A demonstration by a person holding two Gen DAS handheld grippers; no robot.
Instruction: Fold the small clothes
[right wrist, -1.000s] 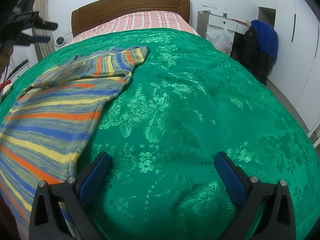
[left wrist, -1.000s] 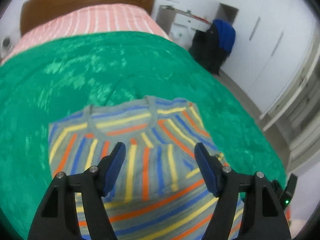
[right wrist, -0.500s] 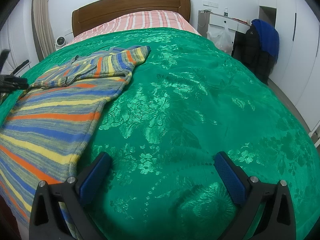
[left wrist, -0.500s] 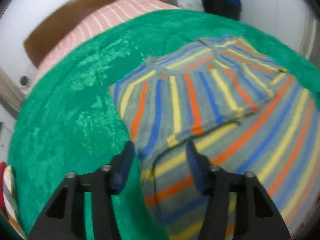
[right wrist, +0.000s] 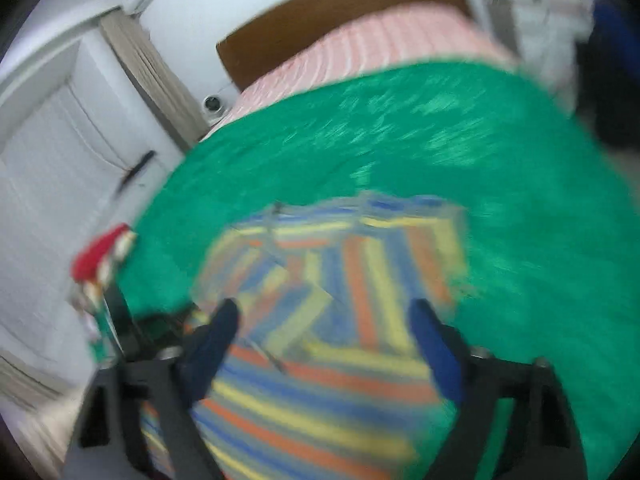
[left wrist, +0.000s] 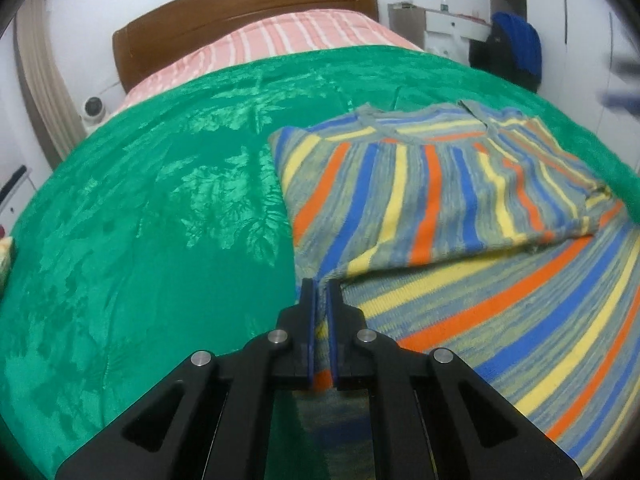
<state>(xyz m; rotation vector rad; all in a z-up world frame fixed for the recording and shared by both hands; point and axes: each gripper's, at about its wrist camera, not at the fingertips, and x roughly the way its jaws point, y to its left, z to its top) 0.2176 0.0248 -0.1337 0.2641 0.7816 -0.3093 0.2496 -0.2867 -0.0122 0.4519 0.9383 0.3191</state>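
Striped sweater [left wrist: 452, 216] on green bedspread [left wrist: 160, 208], sleeve folded across its chest, left gripper [left wrist: 321, 292] pinching sweater's left edge, right gripper [right wrist: 324, 320] blurred above sweater, jaws closing, nothing pressed between them

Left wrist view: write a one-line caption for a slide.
Left gripper shut on the left edge of a striped sweater, one sleeve already folded across it, on a green bedspread.

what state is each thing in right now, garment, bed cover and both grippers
multicoloured striped knit garment: lying flat, top part folded over, left edge pinched
green patterned bed cover: spread over bed
left gripper: jaws shut on garment edge
right gripper: jaws closing above the garment, nothing gripped
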